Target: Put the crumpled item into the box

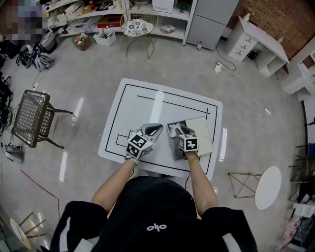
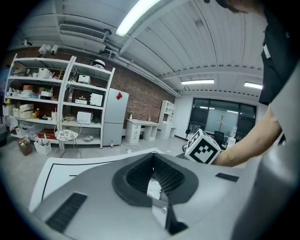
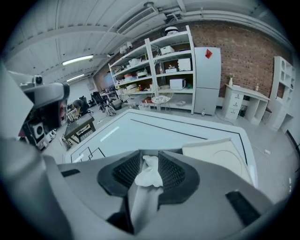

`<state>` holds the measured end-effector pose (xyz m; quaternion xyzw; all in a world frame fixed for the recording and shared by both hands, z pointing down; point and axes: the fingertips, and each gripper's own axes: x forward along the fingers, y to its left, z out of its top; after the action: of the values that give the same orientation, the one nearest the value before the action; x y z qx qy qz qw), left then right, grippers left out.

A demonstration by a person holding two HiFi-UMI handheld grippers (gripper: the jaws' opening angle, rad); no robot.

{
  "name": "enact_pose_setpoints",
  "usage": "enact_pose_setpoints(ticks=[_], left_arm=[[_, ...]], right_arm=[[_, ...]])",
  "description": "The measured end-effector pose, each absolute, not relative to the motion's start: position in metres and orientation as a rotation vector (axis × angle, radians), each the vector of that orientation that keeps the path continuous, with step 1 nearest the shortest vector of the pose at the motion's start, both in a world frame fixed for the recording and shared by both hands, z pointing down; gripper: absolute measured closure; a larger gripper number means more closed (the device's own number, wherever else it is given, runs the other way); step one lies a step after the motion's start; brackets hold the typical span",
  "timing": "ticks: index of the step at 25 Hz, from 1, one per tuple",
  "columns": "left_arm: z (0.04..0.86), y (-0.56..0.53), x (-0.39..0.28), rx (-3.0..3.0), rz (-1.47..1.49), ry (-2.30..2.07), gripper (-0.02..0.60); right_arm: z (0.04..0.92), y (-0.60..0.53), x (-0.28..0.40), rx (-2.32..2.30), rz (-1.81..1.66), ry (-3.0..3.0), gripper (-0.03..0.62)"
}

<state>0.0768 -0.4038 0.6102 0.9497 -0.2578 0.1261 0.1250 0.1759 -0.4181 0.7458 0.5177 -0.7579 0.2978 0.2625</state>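
A grey open box (image 1: 176, 147) with a cream lid (image 1: 201, 137) folded to its right sits near the front edge of the white table (image 1: 147, 101). My right gripper (image 1: 177, 130) hovers over the box. In the right gripper view the right gripper (image 3: 149, 161) has its jaws apart, and the white crumpled item (image 3: 149, 174) sits loosely between the pads above the grey box floor. The cream lid (image 3: 220, 154) lies just to the right. My left gripper (image 1: 156, 129) rests left of the box, its jaws meeting at the tips around nothing (image 2: 153, 157).
Black lines mark out the tabletop. A wire chair (image 1: 30, 118) stands on the floor to the left, and a round white stool (image 1: 268, 187) to the right. Shelves (image 1: 98, 15) and a wire stand with a patterned plate (image 1: 137, 27) are at the back.
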Motion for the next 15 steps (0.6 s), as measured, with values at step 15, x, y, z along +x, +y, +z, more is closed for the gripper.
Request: enact_pose_setpoints(ticks=[15], left_arm=[[0.574, -0.361, 0.102, 2.771, 0.255, -0.889, 0.574]], right_arm=[[0.597, -0.381, 0.224, 1.532, 0.52, -2.351, 0.585]])
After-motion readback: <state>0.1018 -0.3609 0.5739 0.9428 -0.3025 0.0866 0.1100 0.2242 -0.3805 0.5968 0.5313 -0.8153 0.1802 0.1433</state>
